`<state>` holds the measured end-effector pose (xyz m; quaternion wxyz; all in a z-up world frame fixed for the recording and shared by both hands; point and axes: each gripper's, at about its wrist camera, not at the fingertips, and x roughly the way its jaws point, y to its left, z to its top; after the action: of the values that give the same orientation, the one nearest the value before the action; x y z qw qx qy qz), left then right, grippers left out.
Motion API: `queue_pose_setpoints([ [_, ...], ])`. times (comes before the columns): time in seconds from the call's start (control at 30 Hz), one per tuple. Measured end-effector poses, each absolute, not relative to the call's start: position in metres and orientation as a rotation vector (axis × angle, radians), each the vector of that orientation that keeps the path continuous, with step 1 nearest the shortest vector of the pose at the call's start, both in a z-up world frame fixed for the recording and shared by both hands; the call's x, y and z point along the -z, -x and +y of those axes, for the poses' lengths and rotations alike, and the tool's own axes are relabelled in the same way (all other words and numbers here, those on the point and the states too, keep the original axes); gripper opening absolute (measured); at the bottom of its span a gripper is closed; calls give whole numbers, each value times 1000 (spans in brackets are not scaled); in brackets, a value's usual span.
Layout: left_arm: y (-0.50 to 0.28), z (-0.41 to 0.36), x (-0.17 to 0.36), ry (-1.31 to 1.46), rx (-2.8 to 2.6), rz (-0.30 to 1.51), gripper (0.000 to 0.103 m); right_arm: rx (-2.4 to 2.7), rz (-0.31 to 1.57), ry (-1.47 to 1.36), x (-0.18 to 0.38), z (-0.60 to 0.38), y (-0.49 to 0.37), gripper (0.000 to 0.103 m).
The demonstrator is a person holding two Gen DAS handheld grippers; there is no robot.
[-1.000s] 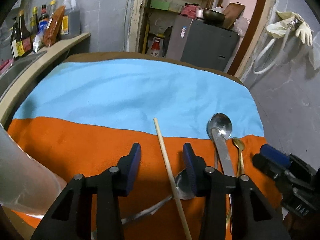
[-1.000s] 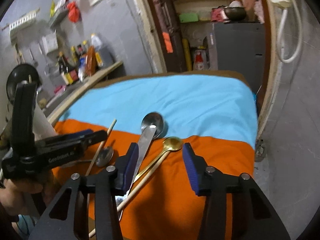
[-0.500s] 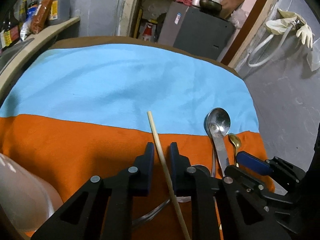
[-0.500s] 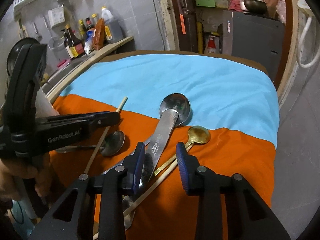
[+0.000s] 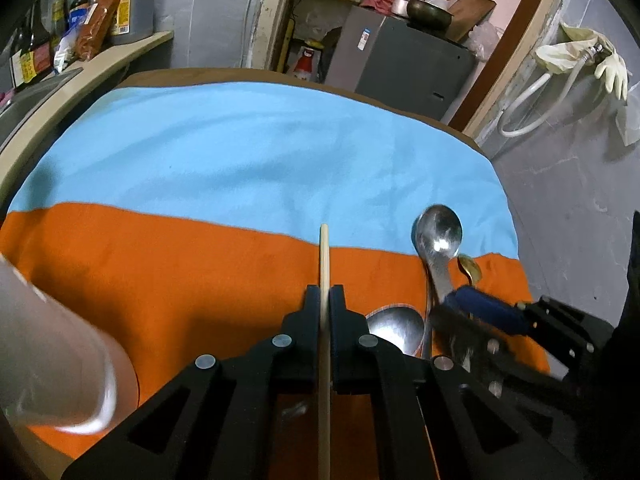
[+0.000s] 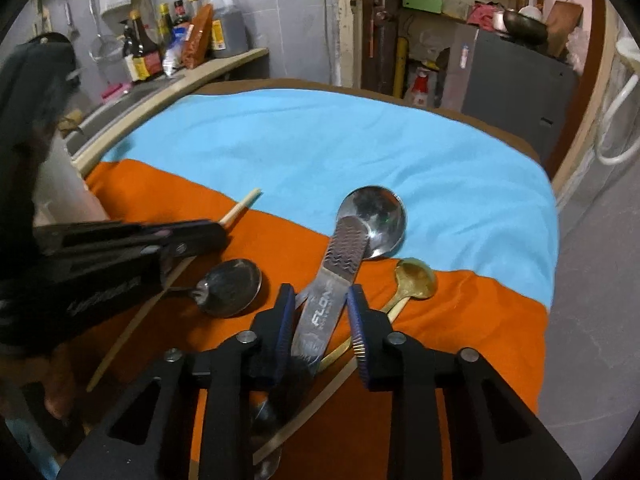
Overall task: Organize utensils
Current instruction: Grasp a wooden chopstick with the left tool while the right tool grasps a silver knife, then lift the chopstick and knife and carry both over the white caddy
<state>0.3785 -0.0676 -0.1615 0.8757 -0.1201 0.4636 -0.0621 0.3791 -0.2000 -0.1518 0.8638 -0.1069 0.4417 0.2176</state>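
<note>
Where the orange half of the cloth [image 5: 180,280] meets the light blue half [image 5: 260,152], I see the thin pale wooden chopstick [image 5: 324,264] pinched in my left gripper [image 5: 325,300], whose 2 black fingers [image 5: 310,312] press flat against the stick from both sides with no gap left. The stick runs straight through them and its far tip reaches just over the blue edge. In the right wrist view, the same chopstick [image 6: 240,210] pokes out past the left gripper [image 6: 216,232] and its near end trails back over the orange cloth.

My right gripper [image 6: 318,320] stands partly open, its 2 blue-padded fingers [image 6: 356,320] on either side of the wide steel handle stamped with lettering [image 6: 332,292], and I cannot tell whether the pads touch it. That handle belongs to the large round steel spoon [image 6: 376,220], whose bowl lies on the blue cloth at the colour line. Just right of it lies the small brass-coloured spoon [image 6: 414,278], bowl on the orange cloth, with a 2nd pale wooden chopstick [image 6: 320,400] running beside its stem under the right finger. To the left, a smaller steel spoon [image 6: 230,292] rests bowl-up on the orange cloth, close to the left gripper.

A translucent plastic container [image 5: 48,352] sits at the near left edge of the table.
</note>
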Motion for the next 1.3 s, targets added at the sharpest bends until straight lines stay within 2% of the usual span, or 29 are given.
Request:
queue_pose_setpoints([
  [0.37,-386,-67,164,255,152,1008,3,-443,991,82,157,-207,-394,21],
  [0.63,-392,-72,162,208,166,1023,2,-421,1020,214,156,-189,-393,22],
  [0.77,-379,-69,157,263,193,958,2,-444,998,139,155,-202,-388,16],
  [0.87,-358,-68,139,273,203,842,2,-463,939,35,151,-221,-376,16],
  [1.1,-322,-65,104,301,232,627,2,-499,675,-104,119,-251,-340,16],
  [1.3,-306,-60,83,306,232,539,2,-511,541,-153,97,-255,-323,16],
])
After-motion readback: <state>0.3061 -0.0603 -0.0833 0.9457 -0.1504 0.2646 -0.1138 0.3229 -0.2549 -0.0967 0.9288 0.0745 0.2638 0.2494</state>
